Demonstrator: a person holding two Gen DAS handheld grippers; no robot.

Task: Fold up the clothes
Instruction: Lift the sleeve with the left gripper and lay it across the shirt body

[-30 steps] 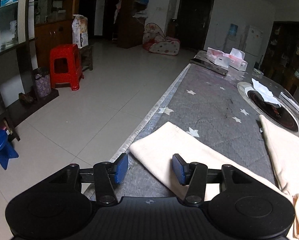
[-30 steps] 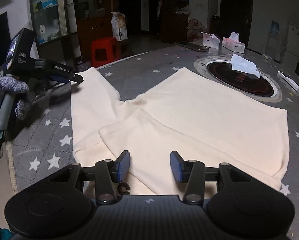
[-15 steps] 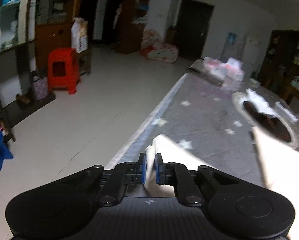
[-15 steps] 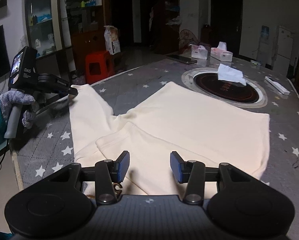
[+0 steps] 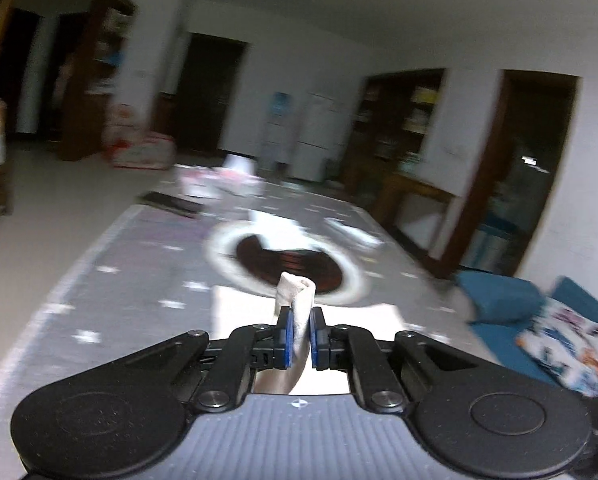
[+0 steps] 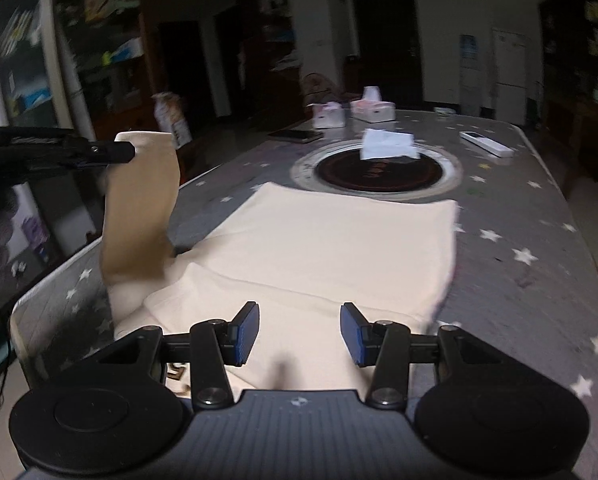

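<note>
A cream garment (image 6: 319,240) lies spread on the grey star-patterned table (image 6: 539,220). My left gripper (image 5: 299,338) is shut on the end of its sleeve (image 5: 297,296), which sticks up between the blue pads. In the right wrist view the left gripper (image 6: 115,148) holds that sleeve (image 6: 139,208) lifted well above the table's left edge, hanging down to the garment. My right gripper (image 6: 299,332) is open and empty, low over the garment's near edge.
A round dark hotplate (image 6: 379,168) with a white tissue (image 6: 387,144) on it sits behind the garment. Tissue boxes (image 6: 373,110), a phone (image 6: 297,135) and a white remote (image 6: 486,143) lie at the far end. The table's left edge drops to the floor.
My left gripper closed on the sleeve end, then lifted it high and swung to face across the table. My right gripper stayed open and moved slightly over the garment.
</note>
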